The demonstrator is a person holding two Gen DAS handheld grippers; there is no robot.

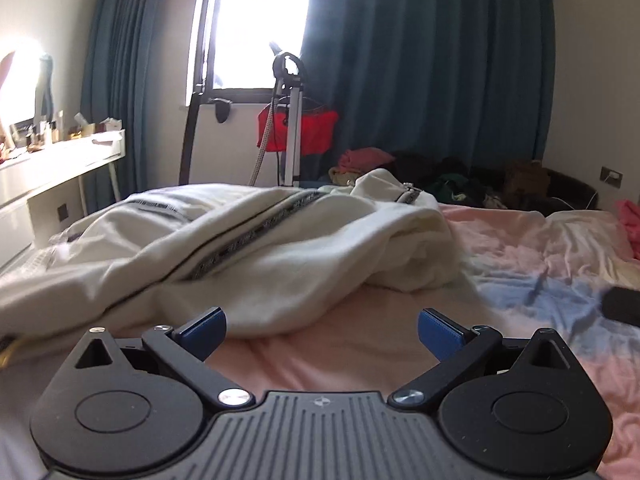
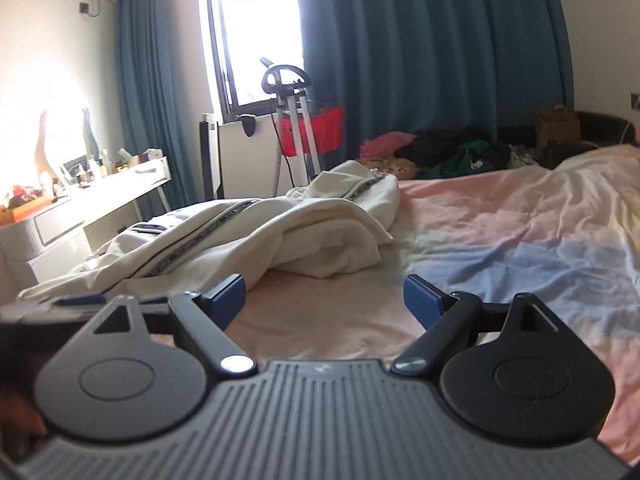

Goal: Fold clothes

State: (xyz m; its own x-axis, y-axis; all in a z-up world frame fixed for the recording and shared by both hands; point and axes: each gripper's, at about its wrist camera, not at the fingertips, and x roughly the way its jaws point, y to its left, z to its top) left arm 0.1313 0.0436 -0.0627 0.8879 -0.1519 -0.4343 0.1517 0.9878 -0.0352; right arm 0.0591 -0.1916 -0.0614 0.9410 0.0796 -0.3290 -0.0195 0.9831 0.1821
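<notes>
The left gripper [image 1: 322, 330] hangs low over the bed with its blue-padded fingers [image 1: 206, 330] spread wide and nothing between them. Just beyond its left finger lies the near hem of a cream garment [image 1: 256, 248], a rumpled, half-bunched piece with dark patterned trim running along it. The right gripper [image 2: 324, 300] is likewise spread wide and holds nothing, its fingers [image 2: 420, 298] above the bare bedsheet [image 2: 520, 248]; the same cream garment [image 2: 280, 236] sits just ahead and to the left of it, heaped on the left half of the bed and stretching towards the left edge.

The sheet is wrinkled, pink with a pale blue patch on the right. A small dark object [image 1: 622, 306] lies on it at the right in the left wrist view. Far across the bed is a pile of dark, green and pink clothes [image 2: 448, 150]. Beyond that hang blue curtains [image 2: 420, 48] beside a bright window [image 2: 256, 28], with a garment steamer stand [image 2: 298, 120] and something red [image 2: 330, 130] in front. A white dressing table [image 2: 100, 196] crowded with bottles stands at the left.
</notes>
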